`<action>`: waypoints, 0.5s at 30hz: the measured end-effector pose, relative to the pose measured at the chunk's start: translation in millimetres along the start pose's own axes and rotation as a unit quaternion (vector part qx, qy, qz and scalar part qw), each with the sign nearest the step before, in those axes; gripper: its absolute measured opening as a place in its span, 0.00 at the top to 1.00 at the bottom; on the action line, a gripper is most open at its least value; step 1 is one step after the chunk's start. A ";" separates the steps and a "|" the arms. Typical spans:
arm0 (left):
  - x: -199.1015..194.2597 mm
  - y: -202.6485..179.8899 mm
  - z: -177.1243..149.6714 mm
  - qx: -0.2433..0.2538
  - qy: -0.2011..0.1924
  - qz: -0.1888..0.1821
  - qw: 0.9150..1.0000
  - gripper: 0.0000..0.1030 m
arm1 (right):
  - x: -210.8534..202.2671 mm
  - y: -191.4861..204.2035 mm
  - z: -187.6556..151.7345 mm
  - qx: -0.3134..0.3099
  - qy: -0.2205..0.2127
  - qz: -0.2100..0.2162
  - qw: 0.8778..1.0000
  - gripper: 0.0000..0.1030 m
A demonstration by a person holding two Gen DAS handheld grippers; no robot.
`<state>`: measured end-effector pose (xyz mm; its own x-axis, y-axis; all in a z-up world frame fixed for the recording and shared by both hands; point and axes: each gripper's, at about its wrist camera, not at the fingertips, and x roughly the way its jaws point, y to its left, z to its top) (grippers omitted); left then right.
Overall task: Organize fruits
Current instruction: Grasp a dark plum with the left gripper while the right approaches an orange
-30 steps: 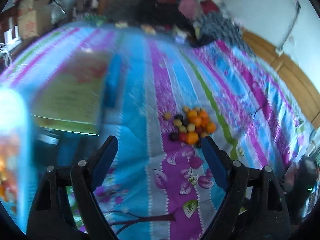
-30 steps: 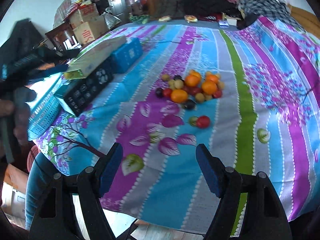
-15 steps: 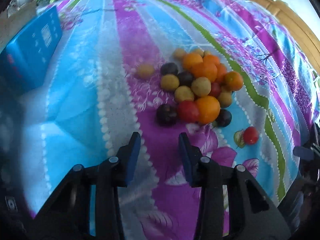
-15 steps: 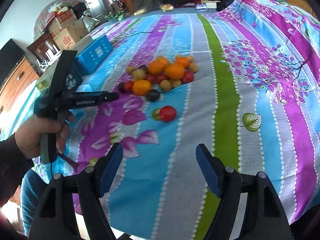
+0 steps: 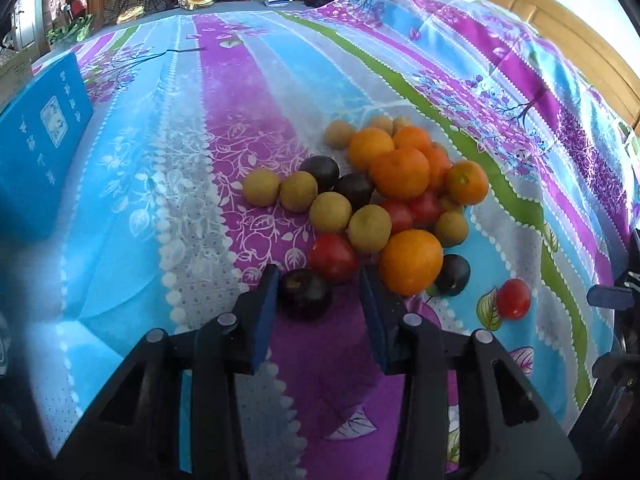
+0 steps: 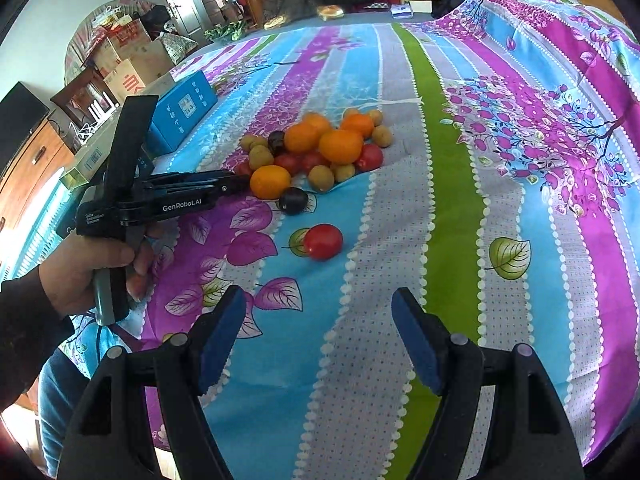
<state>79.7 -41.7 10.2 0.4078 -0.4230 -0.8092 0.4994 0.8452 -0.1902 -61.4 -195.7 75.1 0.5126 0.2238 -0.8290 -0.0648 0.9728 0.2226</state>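
Lowered toward the fruit pile (image 5: 384,196) mid-bedspread (image 5: 168,184), the left gripper (image 5: 316,292) has narrowed, jaws straddling a dark plum (image 5: 305,293), the right jaw clear. Right gripper (image 6: 318,312) hovers apart, empty.

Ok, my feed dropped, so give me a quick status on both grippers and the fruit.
Left gripper partly open around a dark plum, gap at one pad. Right gripper open, empty. Fruit pile unsorted; red tomato crowds the plum.

orange fruit (image 5: 410,261), dark plum (image 5: 305,293), striped floral sheet (image 5: 224,104)
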 end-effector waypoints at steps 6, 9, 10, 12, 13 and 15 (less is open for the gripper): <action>-5.3 3.9 -9.8 -0.014 -0.009 -0.004 1.000 0.62 | 4.1 -2.7 5.2 0.003 -0.001 0.000 1.000 0.24; -4.6 3.0 -8.7 -0.014 -0.010 -0.002 1.000 0.62 | 7.1 -2.1 8.1 0.000 -0.001 0.000 1.000 0.24; -4.6 3.1 -8.1 -0.015 -0.011 0.001 1.000 0.66 | 8.0 -1.7 9.2 -0.001 0.000 0.001 1.000 0.24; -6.7 4.3 -8.3 -0.019 -0.011 0.006 1.000 0.74 | 7.8 -1.9 12.7 -0.005 -0.004 0.000 1.000 0.24; -8.7 4.7 -9.0 -0.022 -0.012 0.006 1.000 0.74 | 7.2 -3.0 15.4 -0.006 -0.008 0.000 1.000 0.25; -13.0 5.6 -13.2 -0.029 -0.012 0.010 0.999 0.74 | 7.7 -9.1 24.6 -0.006 -0.014 0.004 1.000 0.31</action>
<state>67.1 -27.2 12.4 0.4363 -0.4128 -0.7995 0.4460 0.8709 -0.2063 -35.8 -204.3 79.3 0.5358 0.2308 -0.8122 -0.0800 0.9715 0.2233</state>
